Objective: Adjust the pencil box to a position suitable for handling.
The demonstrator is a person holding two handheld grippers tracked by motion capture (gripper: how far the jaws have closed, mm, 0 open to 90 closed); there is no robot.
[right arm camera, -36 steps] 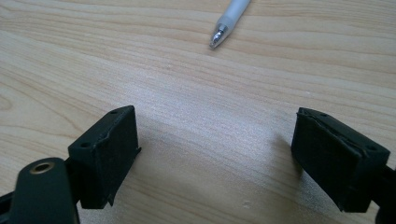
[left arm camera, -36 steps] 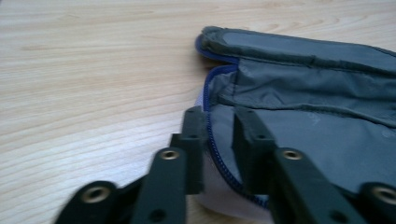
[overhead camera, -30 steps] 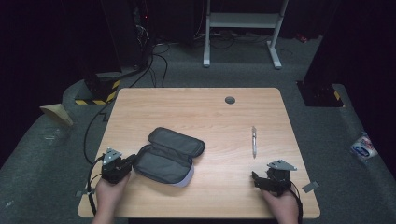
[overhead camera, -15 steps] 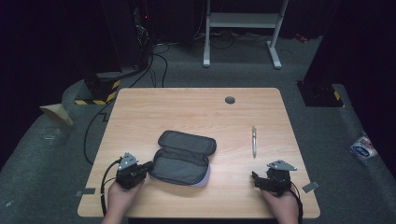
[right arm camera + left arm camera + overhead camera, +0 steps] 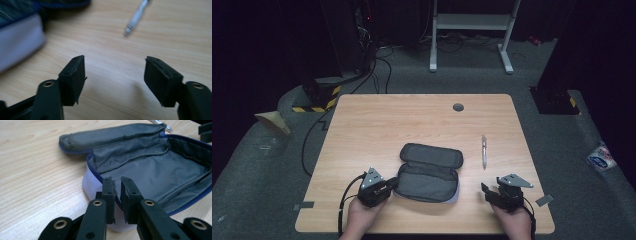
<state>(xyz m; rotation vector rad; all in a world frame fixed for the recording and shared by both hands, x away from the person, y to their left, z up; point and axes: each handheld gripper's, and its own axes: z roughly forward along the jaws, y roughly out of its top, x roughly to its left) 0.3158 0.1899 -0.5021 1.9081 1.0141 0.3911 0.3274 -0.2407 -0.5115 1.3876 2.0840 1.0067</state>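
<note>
One pencil case (image 5: pixel 429 172) dragged rightward by left gripper (image 5: pixel 393 186) nipping its rim, one pen (image 5: pixel 484 152), right gripper (image 5: pixel 484 191) wide, narrowing.

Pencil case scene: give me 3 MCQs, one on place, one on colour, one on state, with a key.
1. Where does the pen lie relative to the pencil case?
A. inside it
B. on the table to its right
C. on the floor

2. What colour is the case's zipper edge?
A. blue
B. red
C. yellow

3. How is the case?
A. zipped shut
B. open, lid folded back
C. standing on end

Key:
1 B, the high view shows the pen apart from the case, toward the right gripper.
2 A, the left gripper view shows a blue zip line along the rim.
3 B, the grey lining is exposed, with the left gripper at the near rim.
</note>
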